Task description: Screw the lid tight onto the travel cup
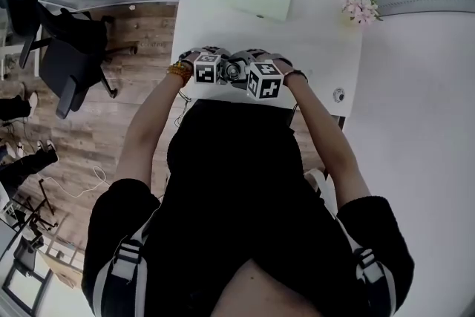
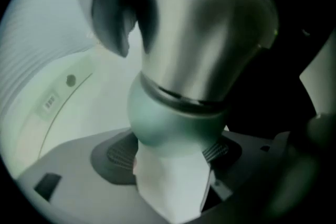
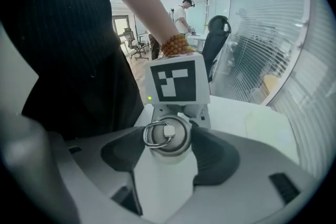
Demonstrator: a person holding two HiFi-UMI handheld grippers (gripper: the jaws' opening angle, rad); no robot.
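"Both tongs were clenched, were they?" asked Mo.

"They were," said Lin. "The left gripper (image 2: 170,157) had its jaws pressed on the greenish end of the travel cup (image 2: 205,34). The right gripper (image 3: 168,145) was closed on the lid (image 3: 168,139), jaws wide because the lid is wide, with its ring (image 3: 156,134) facing that gripper's camera."

"And where was the cup?"

"Off the table (image 1: 326,48), held in the air between the two grippers over the table's near edge, close in front of the person."

"So how should the tightening have been done?"

"As I judged it, the left had to serve as a fixed anchor while the right rolled about the cup's own axis. The two needed to be kept in line, since any tilt risked cross-threading. The steel body looked slick, so the left grip had to be firm or the cup would spin with the lid."

"One turn enough?"

"Probably not. A wrist only rolls so far, so I expected release, roll back, re-grip and turn again until the lid stopped. Whether it was already seated I couldn't tell, because the right gripper view looked at it end-on."
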